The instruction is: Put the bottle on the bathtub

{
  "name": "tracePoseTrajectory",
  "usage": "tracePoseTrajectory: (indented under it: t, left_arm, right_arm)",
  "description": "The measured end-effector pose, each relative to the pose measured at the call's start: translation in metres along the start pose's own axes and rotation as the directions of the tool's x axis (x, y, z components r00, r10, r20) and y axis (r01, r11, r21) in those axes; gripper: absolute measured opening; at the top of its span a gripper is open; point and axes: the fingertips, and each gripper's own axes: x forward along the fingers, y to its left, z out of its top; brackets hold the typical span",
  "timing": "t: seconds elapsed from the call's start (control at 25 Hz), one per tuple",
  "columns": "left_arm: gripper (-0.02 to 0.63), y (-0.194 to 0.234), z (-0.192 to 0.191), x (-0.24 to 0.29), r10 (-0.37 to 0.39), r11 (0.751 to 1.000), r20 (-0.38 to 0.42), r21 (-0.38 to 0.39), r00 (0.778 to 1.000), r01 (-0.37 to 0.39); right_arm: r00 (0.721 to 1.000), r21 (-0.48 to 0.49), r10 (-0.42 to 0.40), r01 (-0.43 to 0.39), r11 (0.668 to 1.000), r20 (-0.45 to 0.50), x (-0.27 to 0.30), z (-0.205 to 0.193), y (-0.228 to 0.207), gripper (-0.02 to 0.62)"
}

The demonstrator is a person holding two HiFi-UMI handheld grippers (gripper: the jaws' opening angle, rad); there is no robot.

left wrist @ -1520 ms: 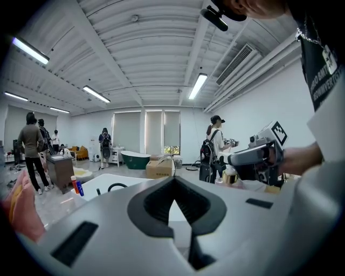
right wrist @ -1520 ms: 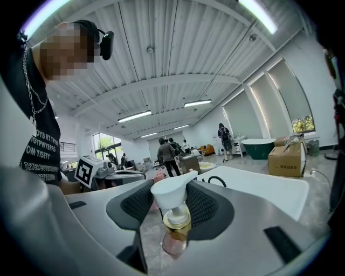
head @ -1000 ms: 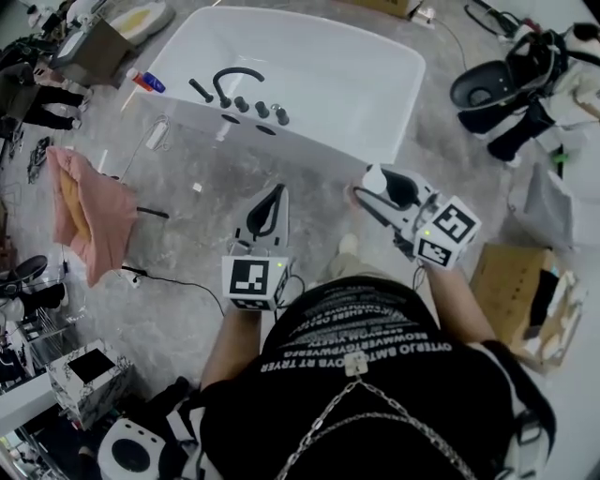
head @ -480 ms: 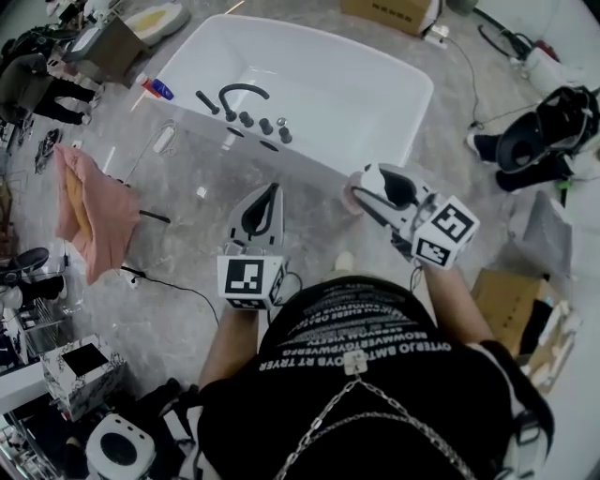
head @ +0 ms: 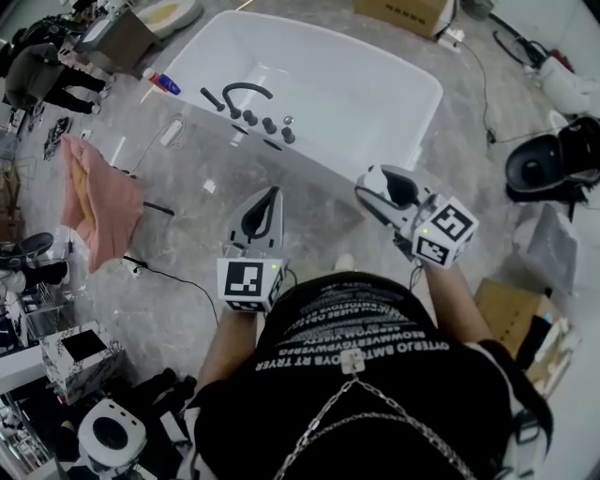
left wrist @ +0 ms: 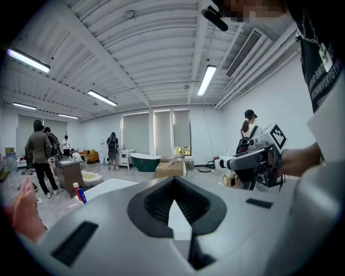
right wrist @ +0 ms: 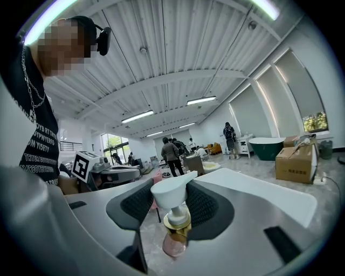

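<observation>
The white bathtub [head: 394, 141] lies ahead on the grey floor, with a black faucet [head: 246, 92] and knobs on its near deck. My right gripper [head: 378, 190] is held above the floor just short of the tub's near right corner. It is shut on a pump bottle [right wrist: 175, 221] with a white pump head, a gold collar and a pink body. The bottle's white top [head: 374, 176] shows between the jaws in the head view. My left gripper [head: 271, 195] is shut and holds nothing, pointing toward the tub's near wall. The tub [right wrist: 253, 188] also shows in the right gripper view.
A pink towel [head: 98, 202] hangs at the left. A small blue and red bottle [head: 161, 82] stands by the tub's left end. Cardboard boxes [head: 403, 11] [head: 511, 309] sit beyond the tub and at the right. A cable [head: 178, 281] runs on the floor. Several people [left wrist: 40, 156] stand further back.
The head view has swung, so the tub now sits further right and slightly nearer. Both grippers keep the same pose, and the bottle stays in the right one.
</observation>
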Motion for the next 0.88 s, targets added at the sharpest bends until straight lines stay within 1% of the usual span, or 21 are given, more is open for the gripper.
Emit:
tracePoseTrajectory:
  t: [0.12,0.4,0.52,0.68,0.88]
  left_arm:
    - [0.002,0.009,0.001,-0.001,0.022,1.0,-0.013,-0.008,1.0,-0.022]
    - [0.002,0.027,-0.01,0.004,0.007,1.0,-0.038,0.028,0.999,-0.006]
    - [0.002,0.034,-0.007,0.013,-0.009,0.999,-0.04,0.039,0.999,0.01]
    - [0.002,0.052,-0.002,0.025,-0.03,0.999,-0.034,0.041,0.999,0.031]
    - [0.002,0.083,0.0,0.042,-0.036,0.999,-0.032,0.029,0.999,0.037]
  right_arm:
    - [1.0,0.021,-0.001,0.002,1.0,-0.01,0.004,-0.006,-0.01,0.181]
    - [0.999,0.059,-0.019,0.022,0.998,-0.048,0.033,-0.029,-0.021,0.181]
    - [0.998,0.078,-0.024,0.029,0.997,-0.058,0.043,-0.035,-0.028,0.181]
    - [0.996,0.096,-0.053,0.06,0.994,-0.073,0.06,-0.042,-0.043,0.181]
    - [0.991,0.124,-0.096,0.108,0.986,-0.097,0.084,-0.057,-0.068,0.181]
